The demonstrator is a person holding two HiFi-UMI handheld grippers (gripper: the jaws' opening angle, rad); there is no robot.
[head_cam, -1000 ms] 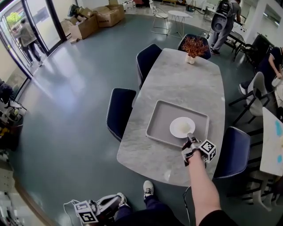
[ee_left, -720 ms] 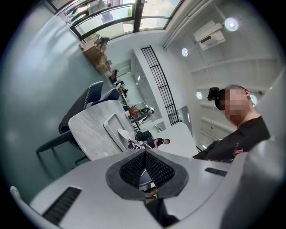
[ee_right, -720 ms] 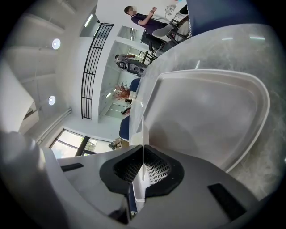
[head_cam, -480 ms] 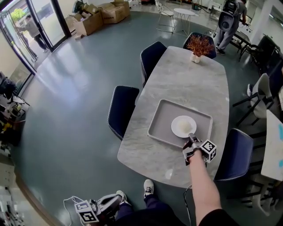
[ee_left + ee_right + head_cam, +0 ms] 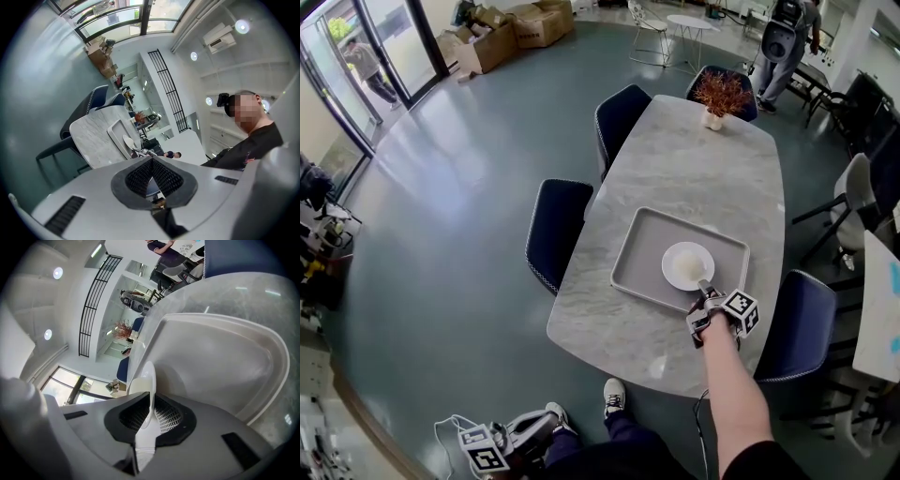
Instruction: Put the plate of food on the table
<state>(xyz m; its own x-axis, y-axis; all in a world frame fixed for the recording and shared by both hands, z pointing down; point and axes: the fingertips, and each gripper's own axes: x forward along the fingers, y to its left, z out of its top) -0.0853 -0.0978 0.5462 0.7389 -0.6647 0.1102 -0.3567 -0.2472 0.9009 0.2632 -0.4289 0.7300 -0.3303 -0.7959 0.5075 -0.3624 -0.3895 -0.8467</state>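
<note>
White plate point(image 5: 687, 265) is lying in grey tray point(image 5: 639, 246), right gripper point(image 5: 705, 292) clamping its rim; left gripper point(image 5: 153, 174) hanging closed, empty.

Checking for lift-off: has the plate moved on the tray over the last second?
No. The plate sits at the same spot in the tray, with the right gripper clamped on its near rim.

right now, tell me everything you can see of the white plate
The plate is round, white and shallow, smooth like ceramic or plastic, with something pale on it that is too small to identify. It sits inside the grey rectangular tray, toward the tray's near right corner, on the marbled table. The right gripper has its jaws closed on the plate's near rim. Whether the plate has lifted off the tray cannot be told.
</note>
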